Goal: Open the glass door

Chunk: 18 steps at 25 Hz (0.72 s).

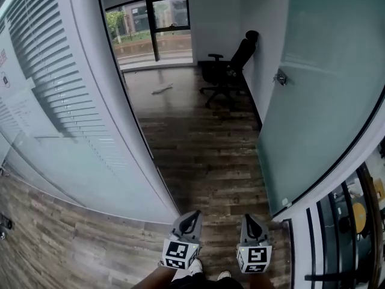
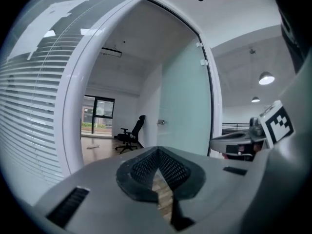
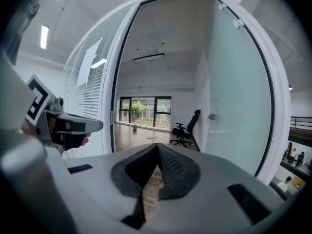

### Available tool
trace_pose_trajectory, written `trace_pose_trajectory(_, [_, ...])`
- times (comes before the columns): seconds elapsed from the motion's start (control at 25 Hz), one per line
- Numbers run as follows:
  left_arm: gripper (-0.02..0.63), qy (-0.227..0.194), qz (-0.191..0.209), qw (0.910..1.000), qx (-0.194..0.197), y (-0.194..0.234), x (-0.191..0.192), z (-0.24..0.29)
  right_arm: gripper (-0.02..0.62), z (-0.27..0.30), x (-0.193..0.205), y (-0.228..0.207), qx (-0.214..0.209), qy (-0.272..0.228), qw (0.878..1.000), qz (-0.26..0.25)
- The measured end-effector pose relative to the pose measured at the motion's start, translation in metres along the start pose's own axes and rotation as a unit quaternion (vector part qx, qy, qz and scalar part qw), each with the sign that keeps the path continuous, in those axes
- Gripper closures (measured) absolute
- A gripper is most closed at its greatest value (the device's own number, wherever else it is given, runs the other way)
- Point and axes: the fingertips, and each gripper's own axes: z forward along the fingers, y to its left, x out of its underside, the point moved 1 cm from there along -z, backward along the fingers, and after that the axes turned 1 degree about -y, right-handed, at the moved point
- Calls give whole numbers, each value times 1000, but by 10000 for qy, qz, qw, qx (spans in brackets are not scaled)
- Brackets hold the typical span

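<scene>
Head view: the left gripper (image 1: 190,223) and the right gripper (image 1: 251,225) sit side by side at the bottom edge. Both aim through the doorway over the wood floor (image 1: 204,155), just above the person's shoes (image 1: 196,268). The glass door (image 1: 319,101) stands swung open on the right, frosted, with its handle (image 1: 280,77) on the room side. It lies ahead and to the right of both grippers and touches neither. Only this view shows the blinds partition (image 1: 54,83) running down the left and the dark railing (image 1: 319,233) at lower right. An office chair (image 1: 231,68) stands near the far window (image 1: 150,26).

Left gripper view: the jaws meet tip to tip with nothing between them; floor shows through the slit behind the tips. The door lies beyond and right of the tips. The right gripper and its marker cube (image 2: 278,123) reach in from the right, and this view alone shows the ceiling lamps (image 2: 266,78).

Right gripper view: the jaws are together and empty. The door fills the right side, well beyond the tips. At the left edge the left gripper shows with a hand (image 3: 73,138) around it
</scene>
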Motion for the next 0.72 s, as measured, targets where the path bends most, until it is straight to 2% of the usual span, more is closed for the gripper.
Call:
trace_pose_trajectory(0.36, [603, -93, -130, 9994, -300, -66, 2, -48, 580, -75, -1, -17, -147, -210, 9996, -141])
trace_pose_trajectory(0.72, [603, -106, -90, 9992, -367, -135, 17, -89, 581, -148, 11, -29, -219, -303, 9991, -214])
